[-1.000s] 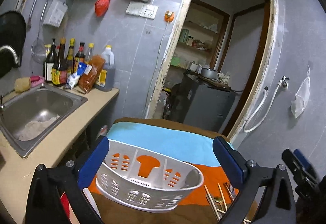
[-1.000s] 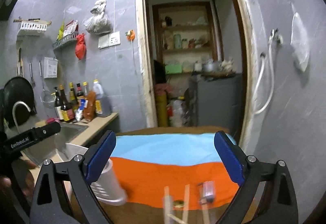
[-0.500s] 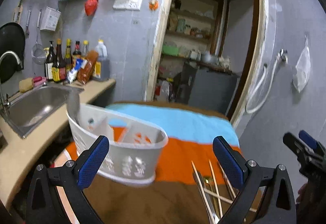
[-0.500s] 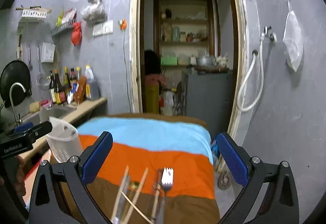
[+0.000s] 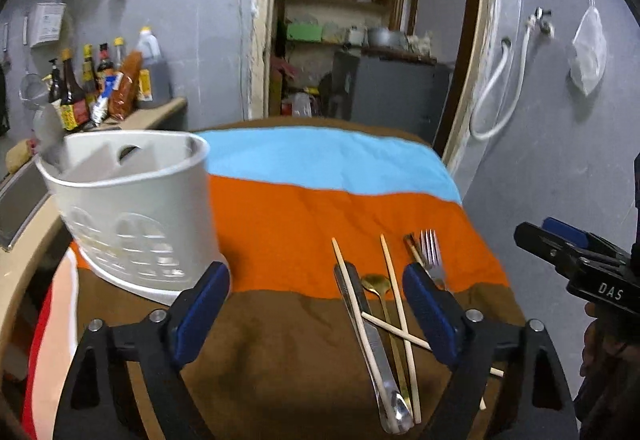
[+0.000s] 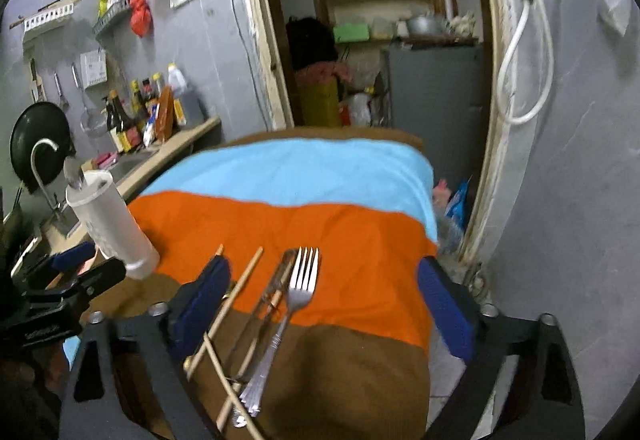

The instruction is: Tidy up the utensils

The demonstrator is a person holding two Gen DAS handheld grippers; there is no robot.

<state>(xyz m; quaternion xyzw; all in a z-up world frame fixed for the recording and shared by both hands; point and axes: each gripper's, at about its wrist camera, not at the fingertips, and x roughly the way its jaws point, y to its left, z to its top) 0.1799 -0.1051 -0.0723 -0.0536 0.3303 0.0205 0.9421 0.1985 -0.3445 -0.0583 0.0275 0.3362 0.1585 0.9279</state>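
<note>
A white plastic caddy stands at the left of the striped cloth, with a silver spoon handle sticking out of it. Loose on the cloth lie wooden chopsticks, a long silver utensil, a gold spoon and a fork. My left gripper hovers over the cloth with its jaws closing. Its pads touch nothing, and the utensils lie under its right finger. My right gripper hangs over the fork and chopsticks, jaws closing, and grips nothing.
A counter with a sink and several sauce bottles runs along the left. Behind the table is a doorway with a grey cabinet. A grey wall with a white hose closes the right side.
Both grippers have come down and forward over the table, and their jaws have narrowed. The caddy has slid to the left of the left wrist view. The utensils now fill the lower frames.
</note>
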